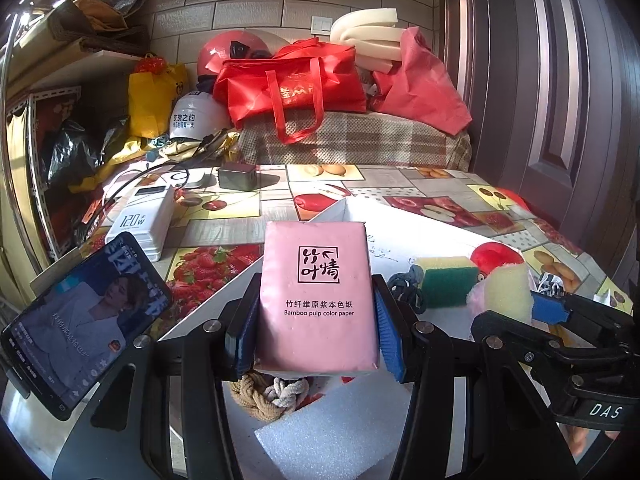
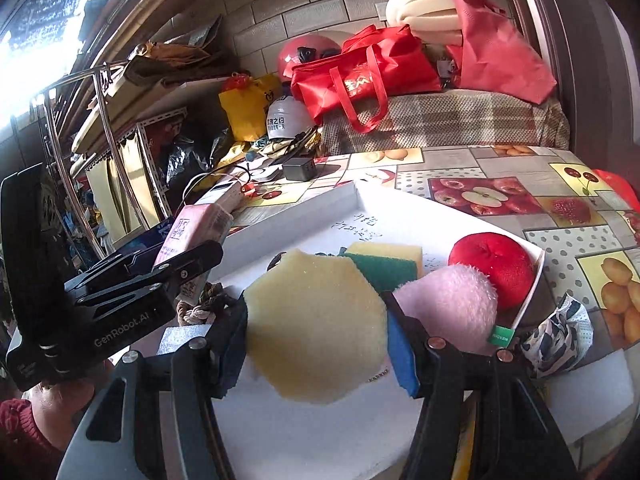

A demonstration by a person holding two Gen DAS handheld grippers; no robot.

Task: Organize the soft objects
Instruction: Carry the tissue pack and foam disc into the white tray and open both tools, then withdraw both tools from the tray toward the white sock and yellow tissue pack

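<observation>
My left gripper (image 1: 316,320) is shut on a pink tissue pack (image 1: 320,248), its blue pads pressing both sides. It holds the pack upright above a knotted rope (image 1: 268,396) and a white foam block (image 1: 332,432). My right gripper (image 2: 318,336) is shut on a yellow hexagonal sponge (image 2: 316,312) over the white tray (image 2: 304,216). In the tray lie a green-and-yellow scouring sponge (image 2: 384,264), a pink fluffy toy (image 2: 448,304) and a red plush apple (image 2: 496,268). The left gripper (image 2: 188,240) with its pack appears left of the tray in the right wrist view.
A fruit-print tablecloth (image 1: 432,184) covers the table. A lit phone (image 1: 80,320), a white power bank (image 1: 144,220) and a black box (image 1: 238,176) stand at the left. A patterned cloth (image 2: 560,332) lies by the tray's right corner. Red bags (image 1: 288,88) pile behind.
</observation>
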